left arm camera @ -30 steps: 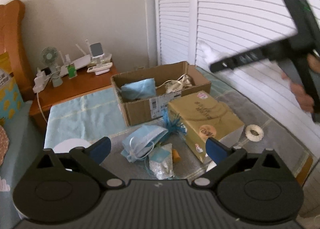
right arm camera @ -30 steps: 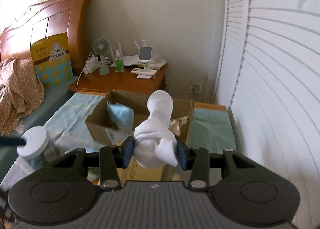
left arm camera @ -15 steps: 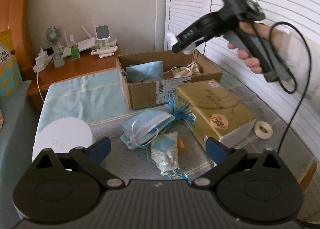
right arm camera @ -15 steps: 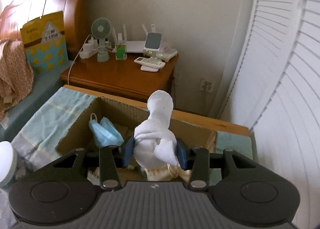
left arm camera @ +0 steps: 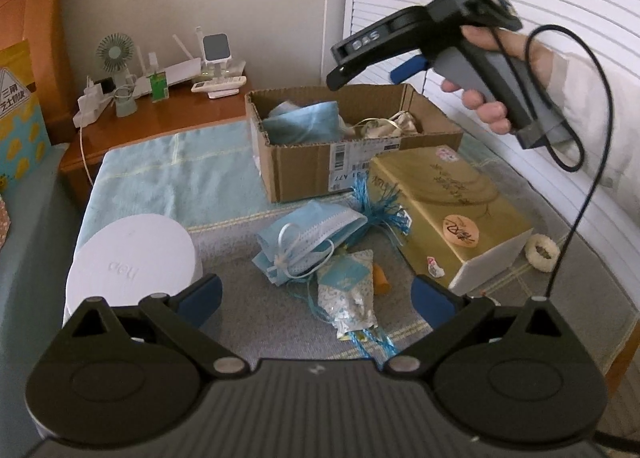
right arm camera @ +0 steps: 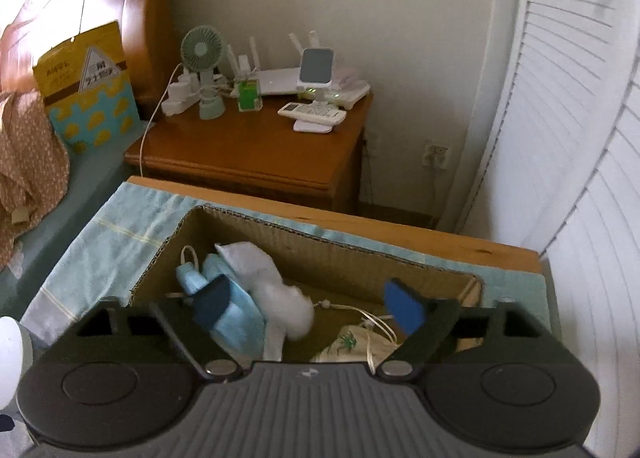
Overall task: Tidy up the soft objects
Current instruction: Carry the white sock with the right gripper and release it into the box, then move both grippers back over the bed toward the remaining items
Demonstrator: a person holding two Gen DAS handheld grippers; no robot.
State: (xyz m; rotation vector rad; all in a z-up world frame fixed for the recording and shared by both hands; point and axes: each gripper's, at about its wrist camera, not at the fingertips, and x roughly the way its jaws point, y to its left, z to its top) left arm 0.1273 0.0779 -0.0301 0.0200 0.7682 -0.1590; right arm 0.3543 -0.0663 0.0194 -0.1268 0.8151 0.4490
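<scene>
Hovering over the cardboard box point(right arm camera: 320, 254), the right gripper point(right arm camera: 310, 304) has its fingers spread wide w/ nothing between them. A white sock point(right arm camera: 280, 290), blurred, sits inside the box just below the gripper, next to a blue face mask point(right arm camera: 236, 318) at the box's left end; a small cloth pouch w/ strings point(right arm camera: 360, 338) lies at the right end. From the left wrist view the right gripper point(left arm camera: 374, 69) is up above the box's point(left arm camera: 304, 165) far right corner, held by a hand point(left arm camera: 488, 105).

Left gripper point(left arm camera: 316, 296) is low over the table point(left arm camera: 500, 310), fingers released, gripping nothing. Between its fingers, lying on the grey cloth: a crumpled packet point(left arm camera: 350, 294), and just beyond it another blue face mask point(left arm camera: 308, 242) w/ white ear loops, near the box's front side. Blue tassel strings point(left arm camera: 384, 213) sit between that mask and a gold box point(left arm camera: 448, 209), which touches the cardboard box's front right corner. A white fuzzy ring point(left arm camera: 541, 252) lies near the table's right edge, just beside the gold box. A white lid point(left arm camera: 132, 258) on a jar is at the table's left edge, close to the left finger.

Nightstand point(right arm camera: 256, 149) stands beyond the table's far edge.
</scene>
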